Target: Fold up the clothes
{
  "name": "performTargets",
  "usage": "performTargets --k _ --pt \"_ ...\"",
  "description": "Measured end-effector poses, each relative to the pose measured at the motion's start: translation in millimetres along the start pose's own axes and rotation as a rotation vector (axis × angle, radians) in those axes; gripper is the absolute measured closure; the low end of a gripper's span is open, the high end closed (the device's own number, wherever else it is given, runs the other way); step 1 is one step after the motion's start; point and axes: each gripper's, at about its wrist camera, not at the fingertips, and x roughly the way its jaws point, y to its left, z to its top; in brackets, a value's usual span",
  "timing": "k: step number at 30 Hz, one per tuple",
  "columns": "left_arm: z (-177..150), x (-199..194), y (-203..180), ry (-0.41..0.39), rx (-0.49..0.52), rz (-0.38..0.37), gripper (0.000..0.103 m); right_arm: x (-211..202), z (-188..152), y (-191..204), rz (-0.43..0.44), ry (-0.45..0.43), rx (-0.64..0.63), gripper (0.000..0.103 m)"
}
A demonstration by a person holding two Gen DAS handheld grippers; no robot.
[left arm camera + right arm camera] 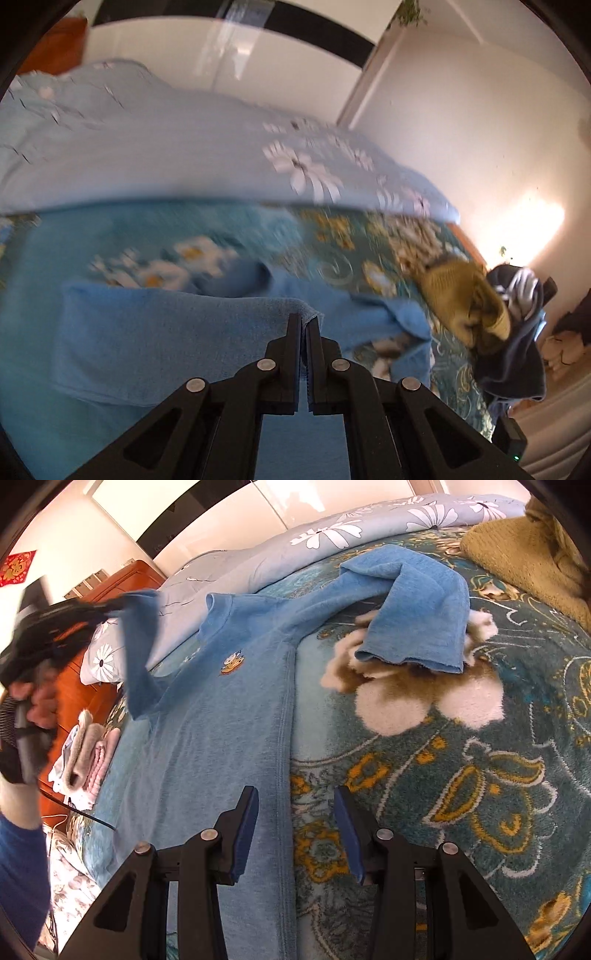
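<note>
A light blue long-sleeved shirt [221,716] lies front up on the floral bed blanket [480,775]. Its right sleeve [413,602] is bent over on the blanket. My left gripper [303,325] is shut on the cuff of the left sleeve [166,332] and holds it lifted; it shows in the right wrist view [110,607] at the upper left. My right gripper [295,805] is open and empty, just above the shirt's side seam near the hem.
A pale blue flowered duvet [184,147] lies along the far side of the bed. An olive knit garment [465,295] and dark clothes [517,332] lie at the bed's edge. Folded clothes [88,760] sit by an orange wooden cabinet [85,686].
</note>
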Motion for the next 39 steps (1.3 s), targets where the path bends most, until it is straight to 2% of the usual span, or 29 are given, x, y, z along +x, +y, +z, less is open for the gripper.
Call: performTargets --k 2,5,8,9,11,12,13,14,17,20,23,25,28,30,32,33,34,35,36,37,39 --pt "-13 25 -10 0.042 -0.012 -0.008 0.101 0 1 -1 0.001 0.0 -0.004 0.059" --pt "-27 55 -20 0.145 0.007 -0.043 0.1 2 5 0 -0.003 0.001 -0.012 0.059" --pt "-39 57 -20 0.227 0.02 -0.077 0.095 3 10 2 -0.01 0.001 -0.026 0.059" --pt "-41 49 -16 0.227 0.017 -0.098 0.089 3 14 4 -0.016 -0.002 -0.041 0.059" --pt "-41 22 -1 0.183 0.006 -0.142 0.072 1 28 13 -0.028 -0.021 -0.086 0.059" --pt "-39 6 10 0.149 0.0 -0.163 0.056 -1 37 18 -0.032 -0.034 -0.113 0.059" --pt "-37 -8 21 0.111 -0.009 -0.166 0.045 -1 49 27 -0.03 -0.047 -0.145 0.059" --pt "-33 -24 39 0.06 -0.021 -0.142 0.043 1 61 36 -0.027 -0.055 -0.175 0.059" --pt "-13 -45 96 -0.02 -0.079 0.065 0.04 14 99 66 0.009 -0.053 -0.264 0.059" --pt "4 -36 160 -0.006 -0.179 0.176 0.04 41 134 91 0.06 -0.014 -0.295 0.059" --pt "10 -17 219 0.069 -0.291 0.2 0.04 75 166 99 0.113 0.053 -0.206 0.059" --pt "9 -3 239 0.102 -0.343 0.184 0.04 100 187 100 0.151 0.105 -0.122 0.059" --pt "7 12 256 0.105 -0.389 0.084 0.04 128 207 104 0.195 0.156 -0.06 0.059" --pt "7 20 259 0.11 -0.398 0.024 0.04 141 216 112 0.156 0.17 -0.072 0.059" --pt "8 25 257 0.114 -0.373 0.033 0.043 151 221 122 0.068 0.175 -0.108 0.059" --pt "8 26 256 0.113 -0.357 0.043 0.052 155 223 125 0.027 0.18 -0.121 0.059" --pt "9 26 254 0.111 -0.342 0.052 0.074 158 225 125 0.006 0.185 -0.124 0.062" --pt "11 24 254 0.093 -0.337 0.06 0.089 161 229 125 -0.007 0.19 -0.125 0.073" --pt "13 20 254 0.072 -0.334 0.068 0.094 164 232 125 -0.02 0.195 -0.126 0.09" --pt "15 17 254 0.05 -0.331 0.075 0.094 166 235 125 -0.034 0.2 -0.126 0.097" --pt "19 10 255 0.008 -0.324 0.091 0.094 171 243 125 -0.055 0.196 -0.127 0.099"
